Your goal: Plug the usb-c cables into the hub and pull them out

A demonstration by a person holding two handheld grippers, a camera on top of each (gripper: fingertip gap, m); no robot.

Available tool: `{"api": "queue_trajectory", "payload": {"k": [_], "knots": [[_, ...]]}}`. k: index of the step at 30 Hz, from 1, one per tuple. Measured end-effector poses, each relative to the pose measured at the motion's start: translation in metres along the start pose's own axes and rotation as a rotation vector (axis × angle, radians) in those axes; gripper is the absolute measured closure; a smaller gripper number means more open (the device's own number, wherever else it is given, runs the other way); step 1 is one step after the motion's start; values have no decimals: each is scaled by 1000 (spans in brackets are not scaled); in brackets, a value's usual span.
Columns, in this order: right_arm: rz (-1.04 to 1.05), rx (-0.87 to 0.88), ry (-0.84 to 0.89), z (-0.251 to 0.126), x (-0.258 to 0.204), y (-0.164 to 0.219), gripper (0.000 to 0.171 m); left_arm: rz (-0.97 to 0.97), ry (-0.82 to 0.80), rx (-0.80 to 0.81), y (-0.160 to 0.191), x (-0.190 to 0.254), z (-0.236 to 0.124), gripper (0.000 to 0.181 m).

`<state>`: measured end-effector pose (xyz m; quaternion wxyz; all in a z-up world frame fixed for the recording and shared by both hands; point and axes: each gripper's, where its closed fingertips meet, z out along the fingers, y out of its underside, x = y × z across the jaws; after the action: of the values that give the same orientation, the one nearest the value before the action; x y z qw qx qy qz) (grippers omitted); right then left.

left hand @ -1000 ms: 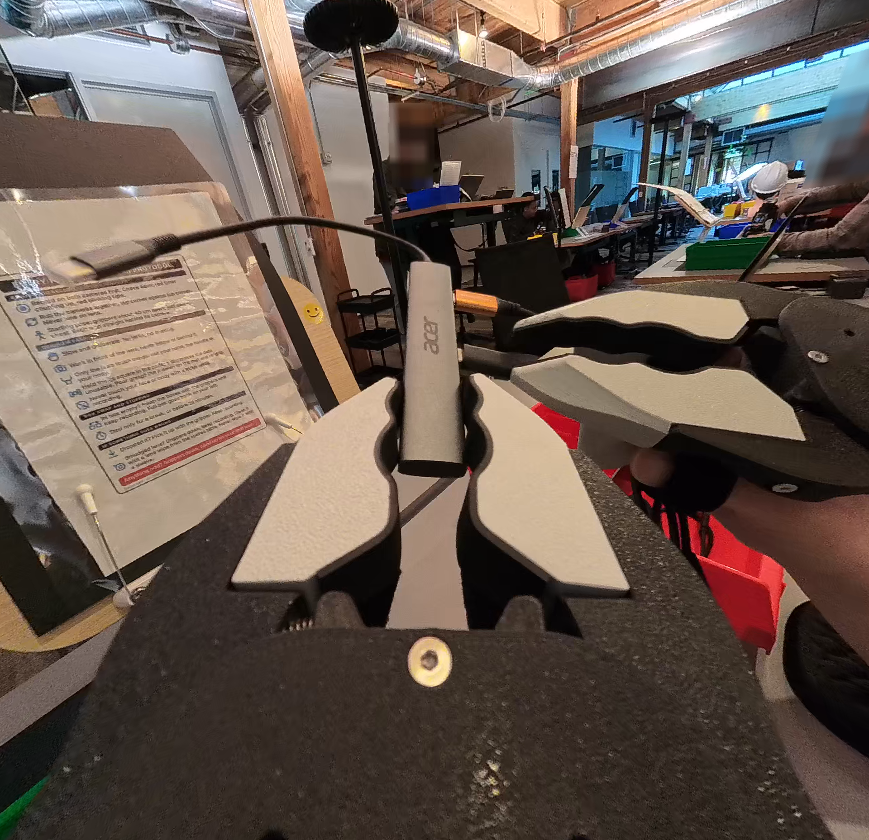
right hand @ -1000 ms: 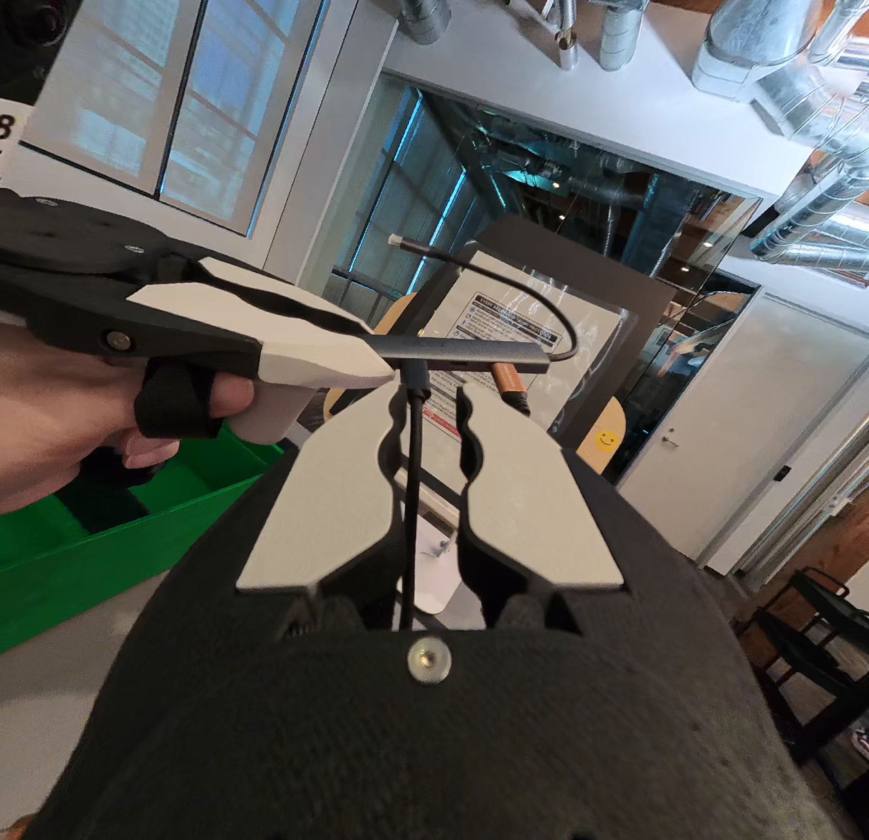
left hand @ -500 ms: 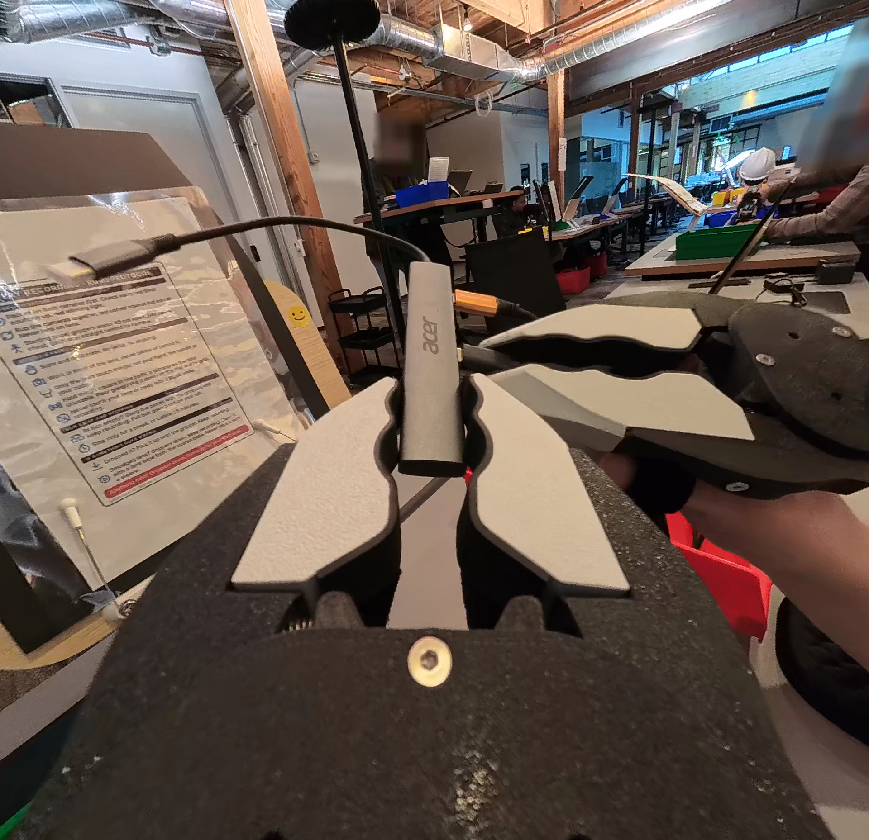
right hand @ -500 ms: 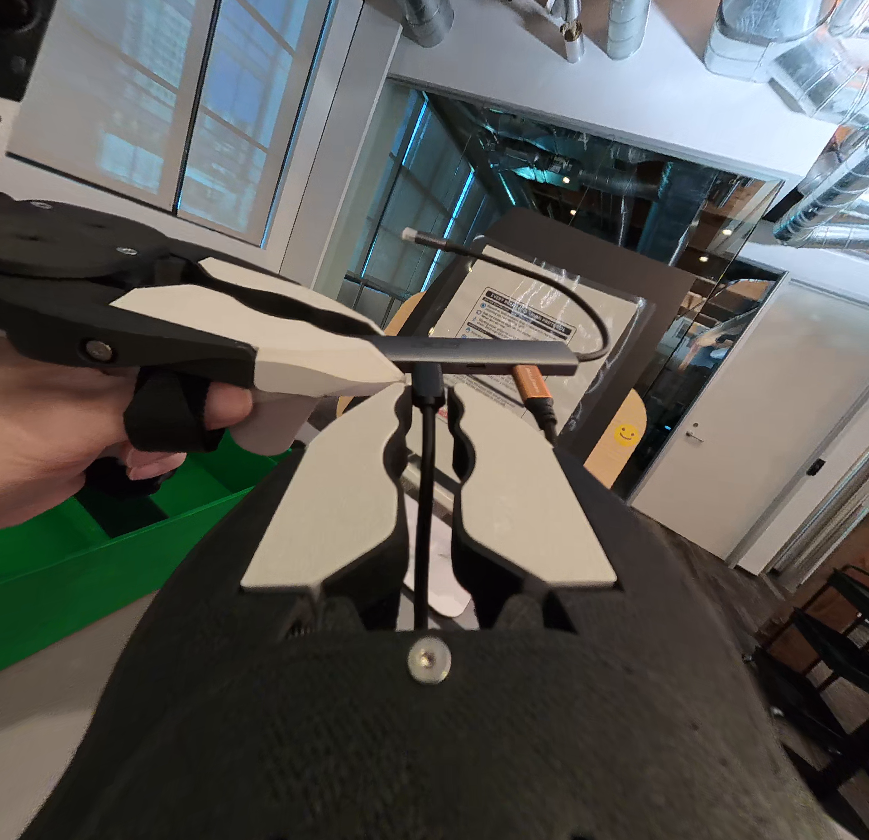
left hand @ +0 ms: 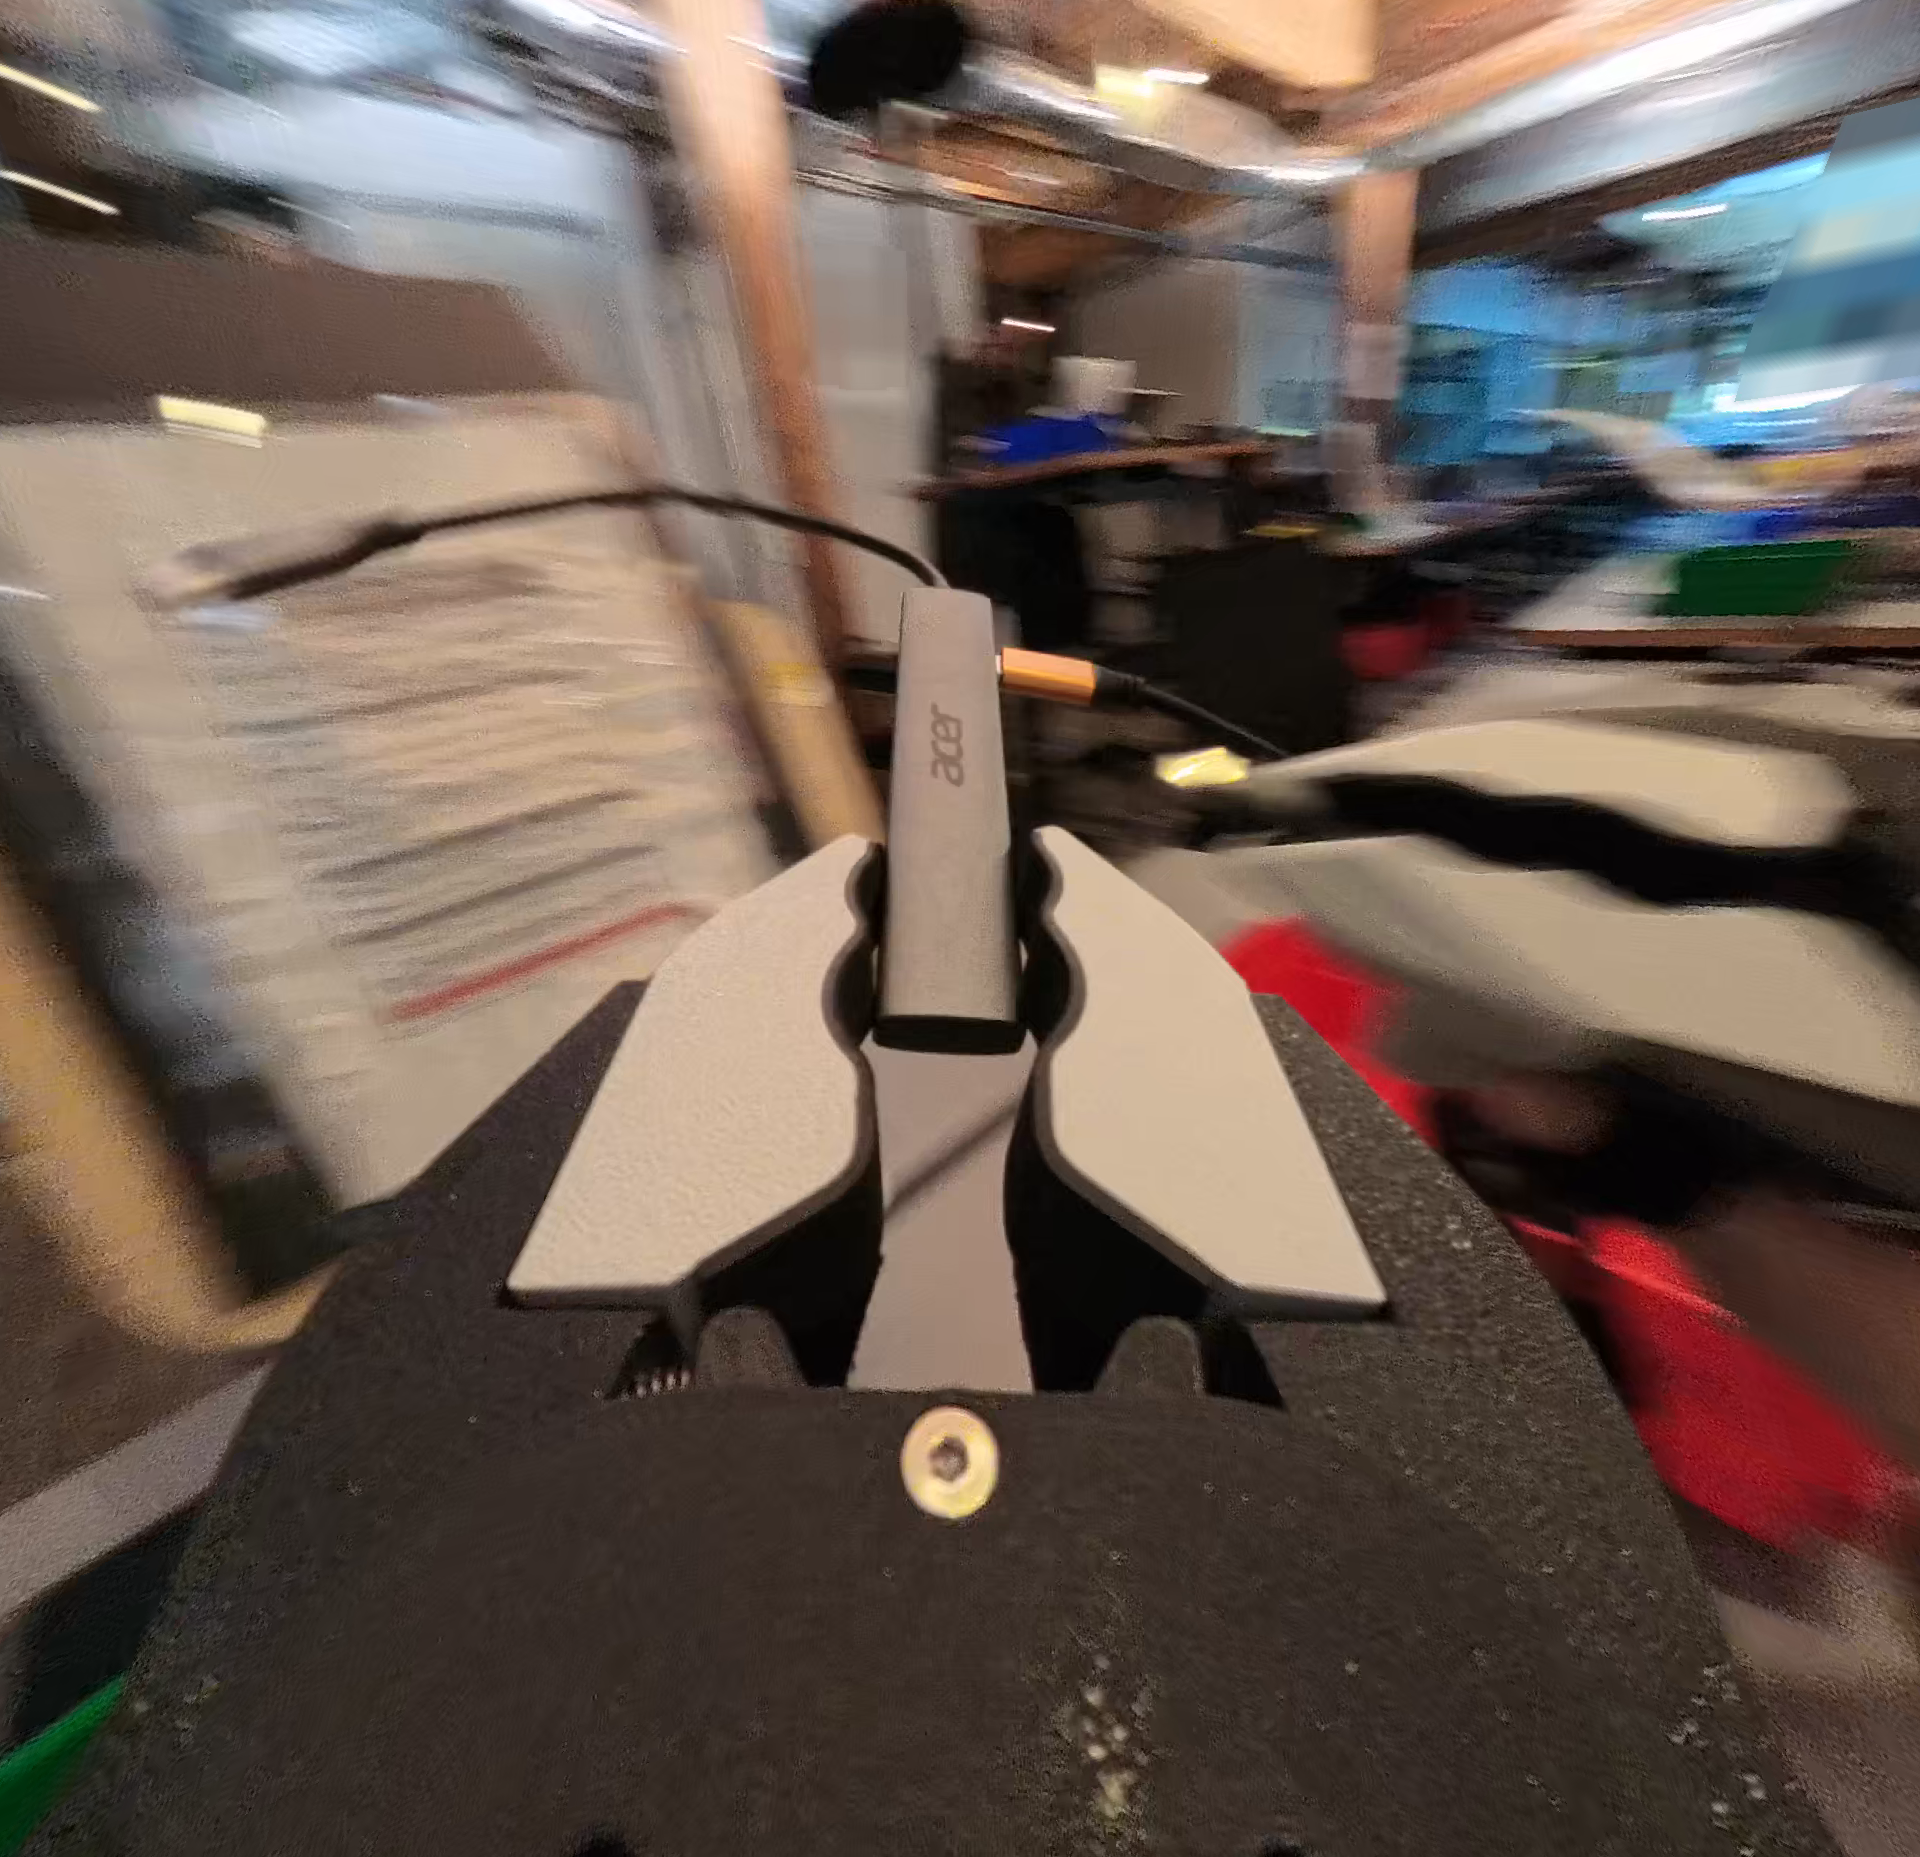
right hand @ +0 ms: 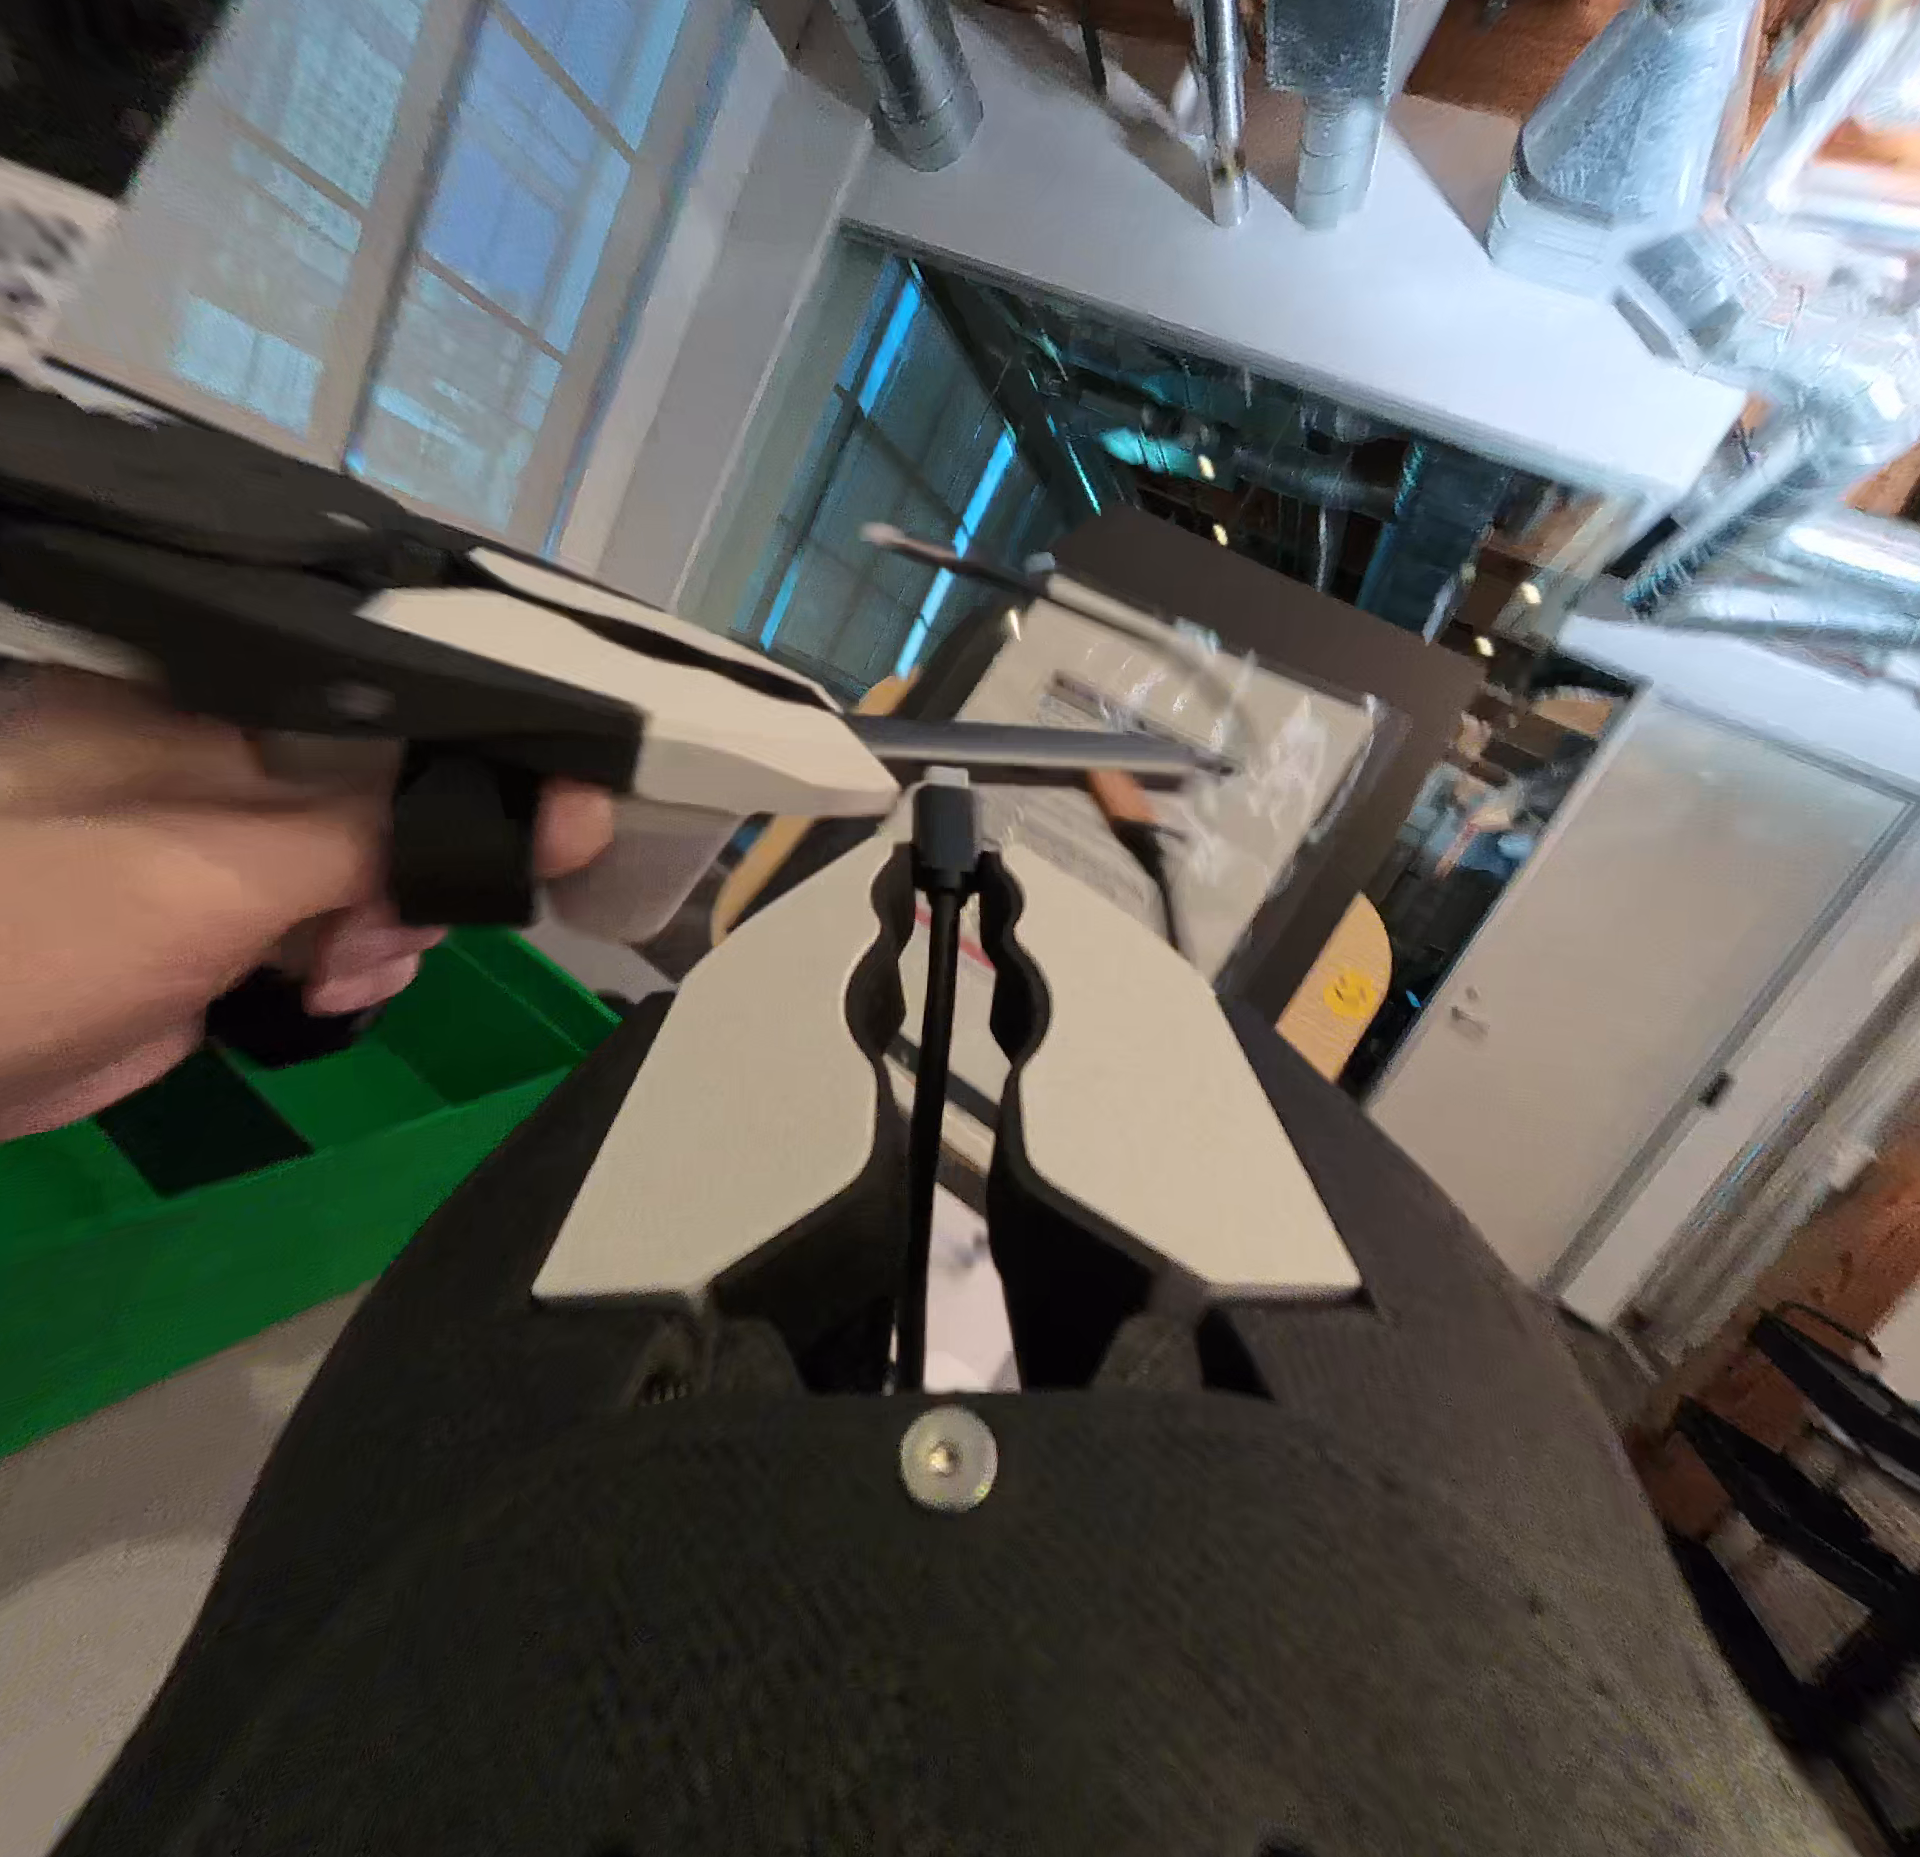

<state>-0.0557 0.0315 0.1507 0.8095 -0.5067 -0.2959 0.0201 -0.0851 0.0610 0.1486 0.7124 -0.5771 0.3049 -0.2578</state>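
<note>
In the centre of the left wrist view the left gripper (left hand: 948, 934) is clamped on the near end of the slim grey metal hub (left hand: 948, 789), which stands out along its fingers. The orange-collared plug (left hand: 1047, 677) is seated in the hub's right side, so that cable looks plugged in and is yet to be pulled. At mid-frame in the right wrist view the right gripper (right hand: 943, 877) pinches the black usb-c cable (right hand: 927, 1132) behind its grey plug (right hand: 945, 815), whose metal tip shows just below the hub's edge; I judge this one freshly out, or about to enter.
</note>
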Motion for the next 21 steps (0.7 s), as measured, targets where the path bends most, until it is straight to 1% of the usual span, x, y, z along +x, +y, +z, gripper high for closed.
{"api": "queue_trajectory", "payload": {"k": [1, 2, 4, 5, 6, 7, 9, 10, 12, 13, 15, 16, 18, 20, 21], "knots": [[1, 29, -11, -4, -2, -9, 158, 53, -123, 27, -3, -30, -9, 158], [-10, 28, -15, -6, -2, -15, 158, 30, -128, 45, -7, -49, -20, 158], [-49, -11, -27, -7, -2, -20, 158, -207, 98, 141, -30, -56, -44, 158], [-40, -10, -51, -10, -1, -24, 158, -290, 142, 177, -39, -61, -55, 158], [-2, 7, -118, -13, -4, -33, 158, -299, 146, 174, -42, -66, -62, 159], [55, 18, -178, -19, -4, -43, 158, -266, 125, 145, -41, -70, -66, 159], [157, 44, -295, -36, 0, -63, 158, -181, 37, 105, -39, -81, -72, 158], [163, 60, -373, -47, 0, -72, 158, -157, -16, 98, -39, -87, -74, 158], [157, -30, -401, -61, 17, -64, 158, -137, -83, 93, -38, -97, -78, 158], [159, -79, -446, -70, 22, -57, 158, -142, -103, 88, -37, -101, -80, 158], [172, -165, -509, -86, 35, -37, 158, -154, -129, 87, -36, -109, -84, 158], [167, -208, -502, -91, 46, -24, 158, -159, -132, 89, -36, -112, -87, 158], [186, -242, -451, -97, 69, -8, 158, -187, -143, 98, -37, -119, -93, 158], [225, -221, -496, -109, 77, -3, 158, -206, -143, 120, -40, -124, -100, 158], [216, -234, -482, -114, 85, 3, 158, -215, -139, 126, -41, -126, -103, 158]]}}
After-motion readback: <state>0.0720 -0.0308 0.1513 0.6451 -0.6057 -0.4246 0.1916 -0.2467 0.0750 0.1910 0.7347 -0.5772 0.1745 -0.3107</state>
